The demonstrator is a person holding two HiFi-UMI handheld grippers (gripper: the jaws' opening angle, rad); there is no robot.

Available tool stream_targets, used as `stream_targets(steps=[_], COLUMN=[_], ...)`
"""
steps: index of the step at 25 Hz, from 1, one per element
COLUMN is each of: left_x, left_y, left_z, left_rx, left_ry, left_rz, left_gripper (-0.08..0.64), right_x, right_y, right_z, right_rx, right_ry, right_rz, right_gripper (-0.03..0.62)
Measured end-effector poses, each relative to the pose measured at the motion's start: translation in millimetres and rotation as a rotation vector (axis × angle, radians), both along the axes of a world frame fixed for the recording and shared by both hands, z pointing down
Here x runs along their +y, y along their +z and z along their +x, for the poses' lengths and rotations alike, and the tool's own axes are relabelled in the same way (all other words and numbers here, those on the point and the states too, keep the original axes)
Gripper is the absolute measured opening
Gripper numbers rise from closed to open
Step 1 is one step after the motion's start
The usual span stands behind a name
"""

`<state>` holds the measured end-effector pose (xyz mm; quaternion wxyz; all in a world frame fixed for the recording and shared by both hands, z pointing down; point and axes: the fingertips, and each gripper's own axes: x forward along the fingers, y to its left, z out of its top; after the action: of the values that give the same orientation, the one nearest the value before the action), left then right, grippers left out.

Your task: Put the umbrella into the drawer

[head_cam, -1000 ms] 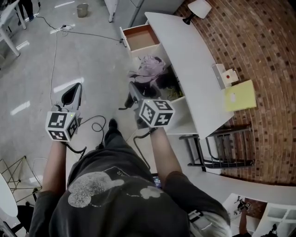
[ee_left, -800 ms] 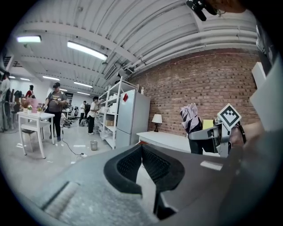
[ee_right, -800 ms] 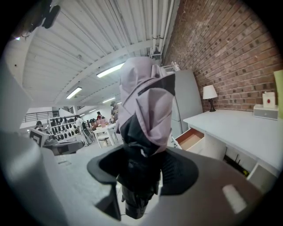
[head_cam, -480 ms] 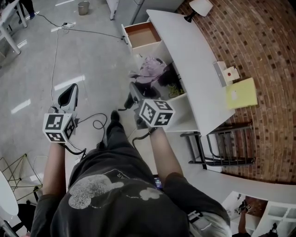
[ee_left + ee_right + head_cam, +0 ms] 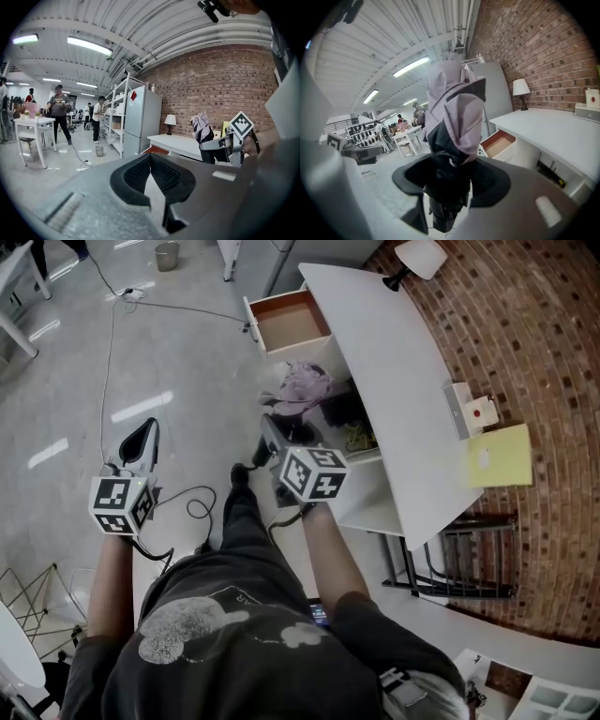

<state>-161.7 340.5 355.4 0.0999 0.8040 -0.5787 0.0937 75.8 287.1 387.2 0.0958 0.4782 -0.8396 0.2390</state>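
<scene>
A folded lilac and black umbrella [image 5: 300, 390] [image 5: 454, 108] stands upright in my right gripper [image 5: 277, 432] [image 5: 450, 180], whose jaws are shut on its dark lower part. It also shows in the left gripper view as the umbrella [image 5: 202, 127]. Ahead of it, the white desk [image 5: 394, 362] has its small end drawer [image 5: 289, 320] [image 5: 499, 143] pulled open, brown inside and bare. The umbrella hangs short of the drawer, over the floor beside the desk. My left gripper [image 5: 141, 439] [image 5: 150, 155] is off to the left over the floor, shut with nothing in it.
On the desk stand a lamp [image 5: 422, 259], a white box with a red button [image 5: 472, 411] and a yellow sheet [image 5: 500, 456]. A shelf under the desk [image 5: 352, 432] holds dark things. A cable [image 5: 141, 301] and a bucket [image 5: 167, 256] lie on the floor. People [image 5: 58, 110] stand far off.
Both grippers have sunk a little and shifted in the head view, the right one still carrying the umbrella. Neither gripper's jaws have changed.
</scene>
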Motion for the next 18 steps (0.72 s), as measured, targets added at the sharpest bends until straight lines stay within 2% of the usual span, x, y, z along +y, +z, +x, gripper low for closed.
stream_targets(steps=[9, 18], left_x=[-145.7, -256.1], left_y=[16.2, 7.7], left_z=[34.2, 59.4], left_rx=[-0.009, -0.026], left_ry=[-0.045, -0.074], left_rz=[-0.072, -0.044], left_gripper=[0.011, 0.011], right_x=[-152.1, -259.5], right_y=[20.0, 27.1], right_z=[31.7, 47.9], right_rx=[0.014, 0.015], right_ry=[-0.054, -0.108], right_rz=[-0.062, -0.068], right_gripper=[0.239, 0.239])
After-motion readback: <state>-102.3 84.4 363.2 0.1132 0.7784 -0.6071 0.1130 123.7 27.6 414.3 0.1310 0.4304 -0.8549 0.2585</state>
